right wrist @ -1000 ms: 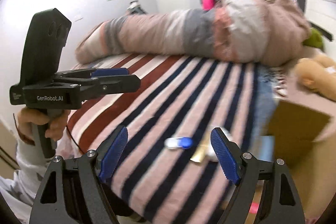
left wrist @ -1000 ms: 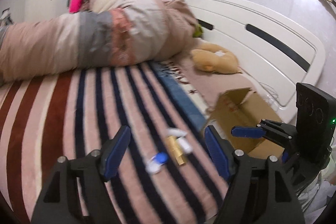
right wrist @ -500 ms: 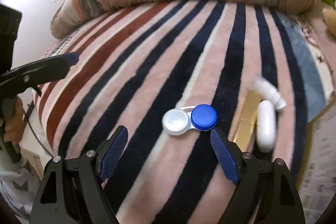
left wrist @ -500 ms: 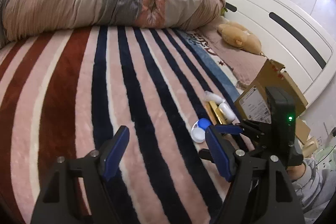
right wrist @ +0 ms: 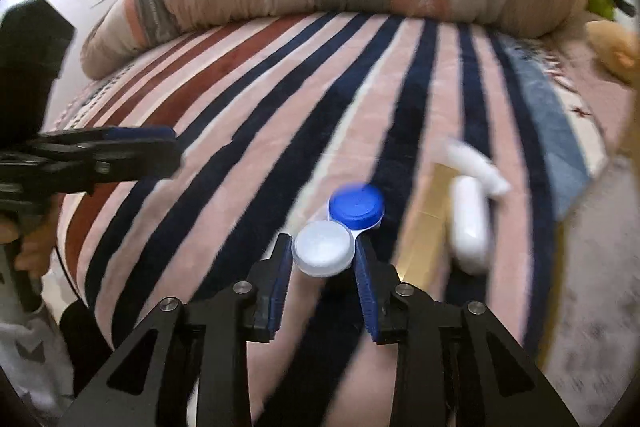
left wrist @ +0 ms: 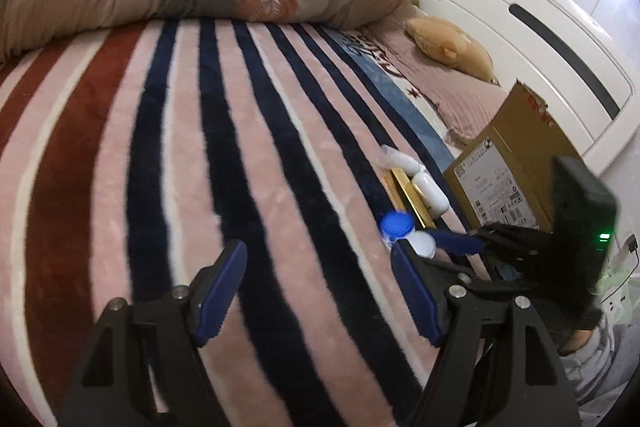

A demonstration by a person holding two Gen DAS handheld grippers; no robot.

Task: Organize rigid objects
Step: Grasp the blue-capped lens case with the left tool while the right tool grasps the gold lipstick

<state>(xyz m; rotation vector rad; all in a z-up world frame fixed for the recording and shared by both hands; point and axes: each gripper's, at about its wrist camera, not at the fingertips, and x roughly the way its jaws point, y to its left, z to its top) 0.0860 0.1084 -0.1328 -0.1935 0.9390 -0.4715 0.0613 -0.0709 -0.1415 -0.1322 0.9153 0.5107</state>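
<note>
Two small round cups joined side by side make up the contact lens case [right wrist: 340,231], one with a blue cap and one with a white cap. It lies on the striped blanket [right wrist: 248,155] of the bed, near the edge. The right gripper [right wrist: 322,259] has its fingers [right wrist: 280,275] squeezed in on the white-cap end, so it is grasping the case. The blue end sticks out in front, free.

The left gripper [left wrist: 316,291] hangs over the blanket with its fingers spread wide and nothing in them.

Just beside the case lie a gold flat bar [right wrist: 424,227] and two white tube-shaped things [right wrist: 470,227]. A cardboard box [left wrist: 516,163] stands close behind them in the left view.

To do this step well, I think the hold should stay firm but gentle, because the round cap could slip out sideways. Lifting straight up seems best, so the blue end does not bump the gold bar. The box looks like a likely place to put the case, though that is only a guess.
</note>
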